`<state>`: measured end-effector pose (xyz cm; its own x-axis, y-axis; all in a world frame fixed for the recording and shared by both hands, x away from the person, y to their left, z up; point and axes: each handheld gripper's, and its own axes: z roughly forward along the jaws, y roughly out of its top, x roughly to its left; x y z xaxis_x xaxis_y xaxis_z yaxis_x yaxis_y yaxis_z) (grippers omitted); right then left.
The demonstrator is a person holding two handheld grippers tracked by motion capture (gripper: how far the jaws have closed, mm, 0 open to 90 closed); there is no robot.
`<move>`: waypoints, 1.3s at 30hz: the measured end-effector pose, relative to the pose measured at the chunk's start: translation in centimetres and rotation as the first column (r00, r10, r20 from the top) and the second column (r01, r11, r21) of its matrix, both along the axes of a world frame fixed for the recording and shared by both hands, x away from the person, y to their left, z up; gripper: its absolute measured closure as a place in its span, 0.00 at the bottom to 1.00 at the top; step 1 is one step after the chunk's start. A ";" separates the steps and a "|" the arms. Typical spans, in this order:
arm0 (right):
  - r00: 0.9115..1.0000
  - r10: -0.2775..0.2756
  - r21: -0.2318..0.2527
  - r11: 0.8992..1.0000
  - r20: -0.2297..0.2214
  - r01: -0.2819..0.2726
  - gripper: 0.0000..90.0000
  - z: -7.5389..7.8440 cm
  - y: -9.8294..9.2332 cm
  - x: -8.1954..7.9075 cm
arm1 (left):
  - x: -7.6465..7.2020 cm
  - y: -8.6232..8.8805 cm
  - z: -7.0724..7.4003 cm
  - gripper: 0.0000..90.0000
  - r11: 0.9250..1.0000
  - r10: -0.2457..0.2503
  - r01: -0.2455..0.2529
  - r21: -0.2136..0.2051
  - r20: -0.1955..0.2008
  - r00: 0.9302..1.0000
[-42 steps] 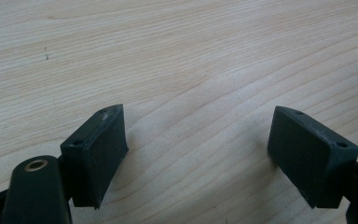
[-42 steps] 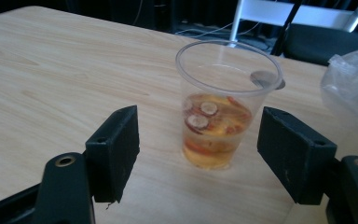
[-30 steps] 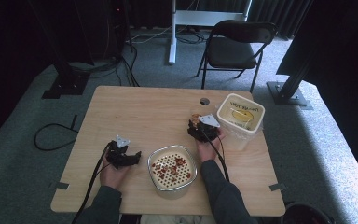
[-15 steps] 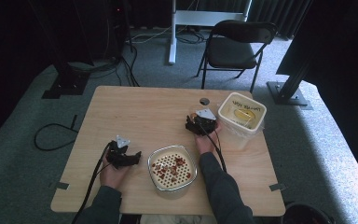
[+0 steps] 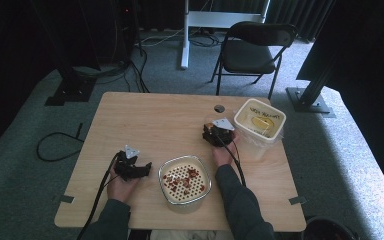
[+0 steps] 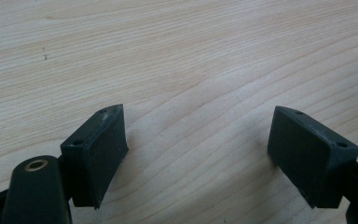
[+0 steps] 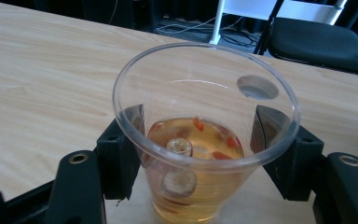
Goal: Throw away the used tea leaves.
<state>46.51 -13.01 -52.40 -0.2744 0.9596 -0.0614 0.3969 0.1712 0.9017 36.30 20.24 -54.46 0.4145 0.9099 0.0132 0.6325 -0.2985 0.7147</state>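
Note:
A clear plastic cup (image 7: 205,140) with amber liquid and red bits stands on the wooden table (image 7: 42,70). My right gripper (image 7: 198,116) has just been closing around the cup, and both pads now lie against its sides. In the high view this gripper (image 5: 215,134) sits just left of a white tub (image 5: 259,124). My left gripper (image 6: 198,116) is open over bare wood with nothing between its jaws. In the high view it (image 5: 139,169) rests at the front left, beside a perforated bowl (image 5: 185,182) holding red pieces.
A round cable hole (image 5: 219,108) is in the table behind the right gripper. A black folding chair (image 5: 252,50) and a white desk leg (image 5: 185,35) stand beyond the far edge. A dark cable (image 5: 55,147) lies on the carpet at the left.
The right gripper has edged slightly toward the far side of the table, next to the tub. The left hand and the bowl have stayed put.

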 end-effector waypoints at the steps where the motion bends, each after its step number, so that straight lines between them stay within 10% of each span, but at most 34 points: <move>1: 1.000 0.020 0.004 1.000 -0.005 -0.020 0.38 0.0 -0.1 -1.3 | 0.0 0.0 0.0 0.22 1.000 0.000 0.000 0.001 0.000 1.000; 23: 0.988 0.156 0.048 0.987 -0.020 -0.155 0.37 0.0 -5.3 -14.0 | -0.2 -0.1 0.1 0.23 1.000 -0.008 0.008 0.005 -0.007 1.000; 32: 0.985 0.172 0.088 0.982 -0.021 -0.169 0.30 -0.5 -5.4 -13.3 | -2.8 -0.5 0.7 0.37 0.997 -0.079 0.079 0.005 -0.039 0.996; 39: 0.985 0.173 0.068 0.983 0.007 -0.173 0.34 -0.3 -5.4 -13.3 | -7.3 -1.5 1.8 0.36 0.980 -0.191 0.190 -0.060 -0.021 0.981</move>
